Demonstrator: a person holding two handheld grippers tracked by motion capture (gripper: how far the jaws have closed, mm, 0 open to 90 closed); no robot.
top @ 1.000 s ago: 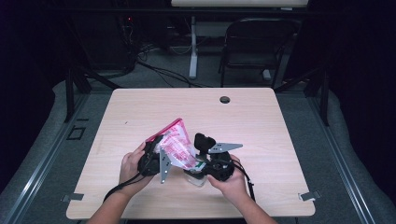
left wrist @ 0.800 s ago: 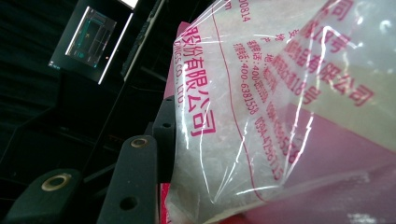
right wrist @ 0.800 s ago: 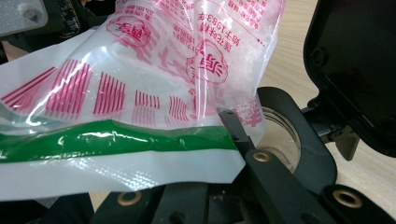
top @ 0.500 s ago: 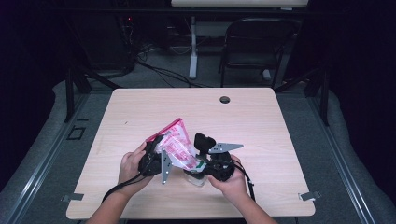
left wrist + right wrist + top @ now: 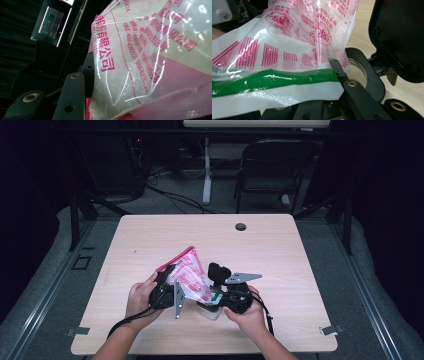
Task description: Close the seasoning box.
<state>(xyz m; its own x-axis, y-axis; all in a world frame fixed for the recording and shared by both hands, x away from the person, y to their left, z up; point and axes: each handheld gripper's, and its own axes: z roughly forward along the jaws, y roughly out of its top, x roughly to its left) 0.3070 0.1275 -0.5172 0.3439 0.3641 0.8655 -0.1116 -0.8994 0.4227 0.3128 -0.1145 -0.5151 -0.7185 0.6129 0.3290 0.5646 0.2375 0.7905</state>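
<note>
Bag (image 5: 190,279) pinched between both grippers' fingers, left (image 5: 167,287) and right (image 5: 216,292), hands low over table (image 5: 300,270).

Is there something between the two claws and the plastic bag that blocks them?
Nothing visible blocks them. The plastic bag is already held between the left claw and the right claw, above the table.

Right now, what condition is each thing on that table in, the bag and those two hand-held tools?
Plastic bag: lifted off the table, held between both tools, white grains inside, green-striped edge toward the right tool.
Left tool: gripping the bag's pink-edged end.
Right tool: shut on the green-striped edge.
Clear jar: on the table beneath the bag.
Table: light wood.
</note>
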